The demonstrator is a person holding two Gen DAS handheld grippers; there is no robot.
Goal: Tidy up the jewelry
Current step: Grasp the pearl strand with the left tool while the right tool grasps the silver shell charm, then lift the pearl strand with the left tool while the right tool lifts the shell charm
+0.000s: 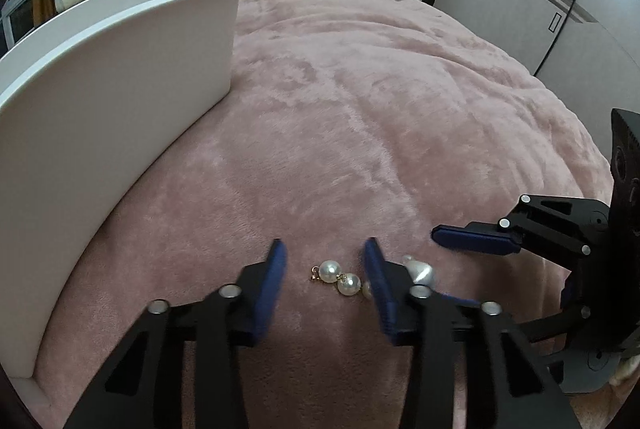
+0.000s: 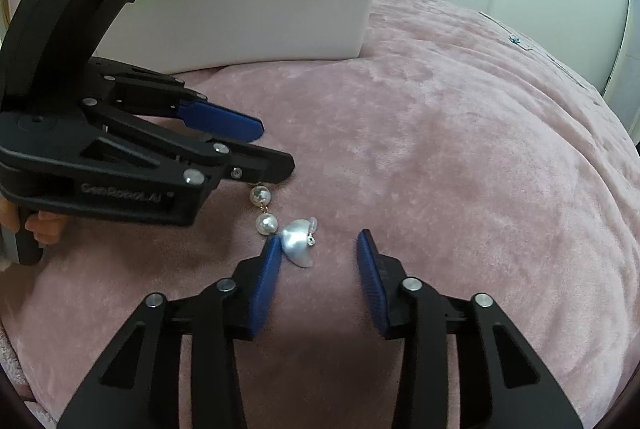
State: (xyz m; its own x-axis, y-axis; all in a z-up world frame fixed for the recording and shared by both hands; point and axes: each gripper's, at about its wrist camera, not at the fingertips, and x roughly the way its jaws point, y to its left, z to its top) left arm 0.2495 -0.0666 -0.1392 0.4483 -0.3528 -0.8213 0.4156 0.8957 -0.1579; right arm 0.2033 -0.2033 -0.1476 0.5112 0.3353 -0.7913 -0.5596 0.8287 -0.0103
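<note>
In our left wrist view, the left claw (image 1: 325, 261) stands released, its pads straddling the pearl drop (image 1: 340, 277) on the pink blanket (image 1: 360, 109); two pearls show between the pads, neither pad pressing on them, and a third is half hidden behind one pad. The shell earring (image 1: 418, 271) peeks out just past that pad, and the right claw (image 1: 448, 241) comes in from the side. The white box (image 1: 120, 89) stands near, on the blanket. In our right wrist view, the right claw (image 2: 318, 243) is likewise released: the shell earring (image 2: 296, 241) lies between its pads, up against one pad, with a clear gap to the other. The left claw's tip covers the top of the pearl drop (image 2: 264, 209). We judge both pieces light, small and slippery; the pearls would roll from a pinch, and the links look delicate. We would take the drop across a pearl, gently, and the shell across its flat faces.
</note>
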